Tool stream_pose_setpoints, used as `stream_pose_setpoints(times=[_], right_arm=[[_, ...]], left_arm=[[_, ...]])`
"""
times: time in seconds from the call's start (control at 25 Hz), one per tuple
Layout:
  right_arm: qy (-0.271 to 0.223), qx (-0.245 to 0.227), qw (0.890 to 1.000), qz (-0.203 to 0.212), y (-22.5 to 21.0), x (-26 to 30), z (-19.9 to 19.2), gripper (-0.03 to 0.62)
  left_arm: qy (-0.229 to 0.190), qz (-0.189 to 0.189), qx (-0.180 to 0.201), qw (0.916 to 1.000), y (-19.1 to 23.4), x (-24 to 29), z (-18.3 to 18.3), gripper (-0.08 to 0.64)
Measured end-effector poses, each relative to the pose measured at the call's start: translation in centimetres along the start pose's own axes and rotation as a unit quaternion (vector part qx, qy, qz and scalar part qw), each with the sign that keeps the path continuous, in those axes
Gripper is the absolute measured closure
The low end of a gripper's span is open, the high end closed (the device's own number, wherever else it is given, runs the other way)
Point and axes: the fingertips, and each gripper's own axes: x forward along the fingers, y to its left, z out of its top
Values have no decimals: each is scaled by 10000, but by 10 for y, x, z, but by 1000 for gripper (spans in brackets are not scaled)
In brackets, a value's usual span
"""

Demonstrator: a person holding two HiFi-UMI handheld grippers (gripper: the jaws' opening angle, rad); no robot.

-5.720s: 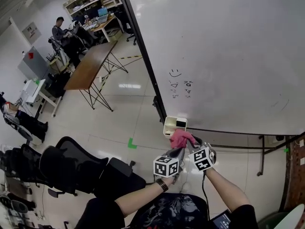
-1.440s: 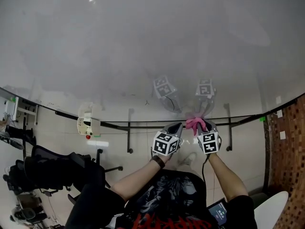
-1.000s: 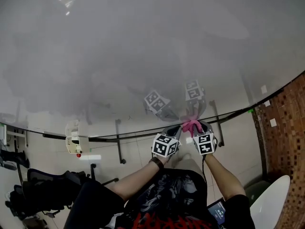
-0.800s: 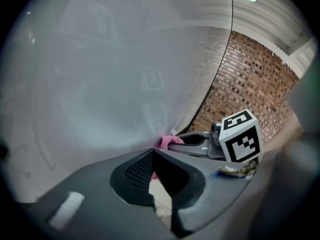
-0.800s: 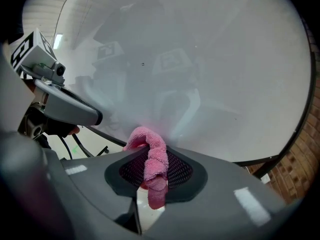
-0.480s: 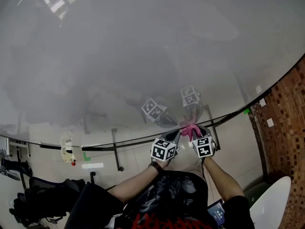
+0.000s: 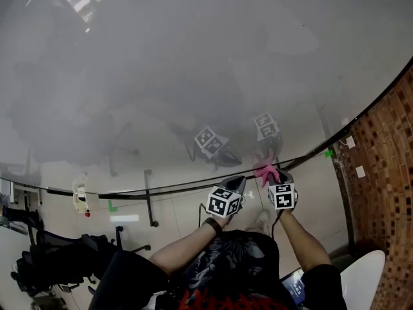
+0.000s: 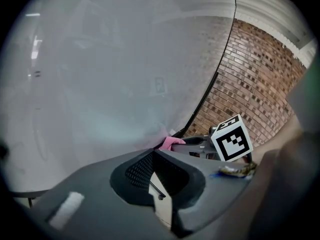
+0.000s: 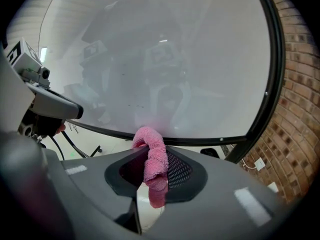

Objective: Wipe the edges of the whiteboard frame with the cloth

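A pink cloth [image 9: 152, 159] is clamped in the jaws of the right gripper [image 9: 150, 184] and held up to the black lower frame [image 7: 174, 188] of the whiteboard [image 7: 193, 76], not far from its lower right corner. The cloth's folded top appears to touch the frame bar, though contact cannot be confirmed. The left gripper [image 7: 233, 185] is held just beside the right, its jaws closed together with nothing between them. A brick wall [image 7: 387, 173] is seen to the right of the board.

cloth [image 9: 151, 155] pink; whiteboard frame [image 9: 201, 141] black; wall [image 8: 250, 79] red brick
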Motion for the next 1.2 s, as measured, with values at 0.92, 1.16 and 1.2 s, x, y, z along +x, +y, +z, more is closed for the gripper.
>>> stream_pose_setpoints(times=[0.92, 1.16, 1.2], right_arm=[[-519, 1158, 9874, -949, -166, -52, -4, 512], [-1005, 1289, 9800, -1133, -171, -78, 17, 512], [-1075, 1276, 9793, -1147, -170, -82, 22, 512]], left_arm=[[297, -623, 603, 9958, -94, 91, 26, 557], [245, -805, 995, 9915, -106, 95, 42, 557], [223, -848, 1089, 9902, -109, 95, 46, 557]])
